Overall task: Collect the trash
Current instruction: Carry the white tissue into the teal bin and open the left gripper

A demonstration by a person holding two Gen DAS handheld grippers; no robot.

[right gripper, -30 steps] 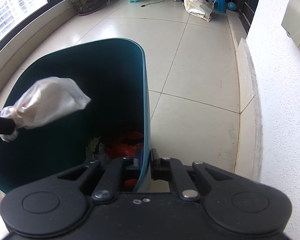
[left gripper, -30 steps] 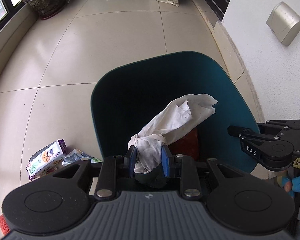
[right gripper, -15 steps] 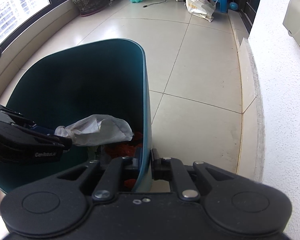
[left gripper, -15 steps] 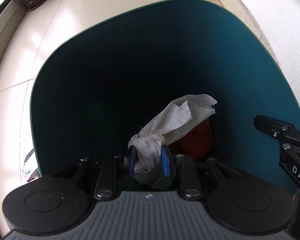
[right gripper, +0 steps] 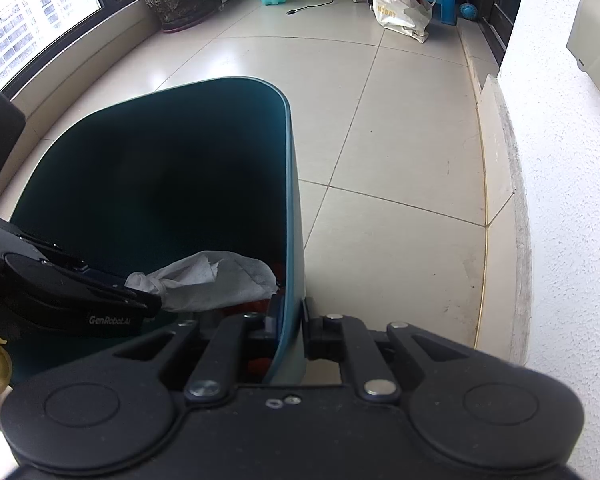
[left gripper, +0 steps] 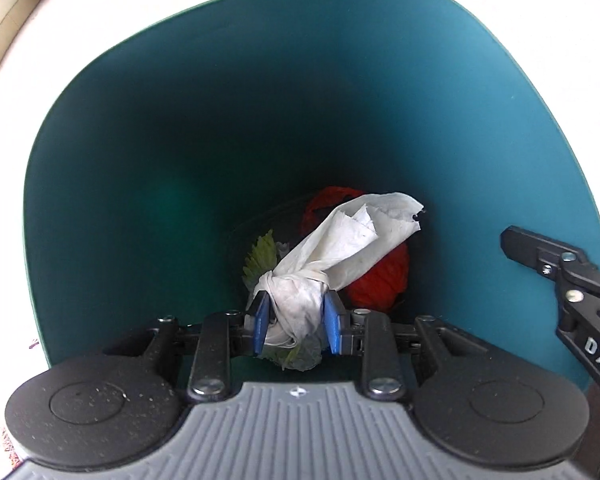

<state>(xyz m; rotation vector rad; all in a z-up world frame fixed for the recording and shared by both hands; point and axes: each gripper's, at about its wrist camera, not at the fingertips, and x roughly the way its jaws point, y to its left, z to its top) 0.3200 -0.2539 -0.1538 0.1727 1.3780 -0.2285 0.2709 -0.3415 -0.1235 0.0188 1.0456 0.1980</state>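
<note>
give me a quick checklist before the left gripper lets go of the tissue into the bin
1. Crumpled tissue pinched between the left gripper pads: ok.
2. Tissue inside the teal bin, below its rim: ok.
3. Right gripper clamped on the bin wall, steadying it: ok.
4. Drop path down to the red trash and leaf: ok.
5. Tissue snagged on a pad: cannot tell.

Teal bin (left gripper: 148,168) showing smooth, matt plastic walls; crumpled white tissue (left gripper: 340,248) appearing as soft, creased paper; left gripper (left gripper: 296,322) presenting matt black plastic arms, blue pads and bright metal screws; floor tiles (right gripper: 400,128) gleaming glossy; white wall (right gripper: 572,184) looking rough and grainy.
</note>
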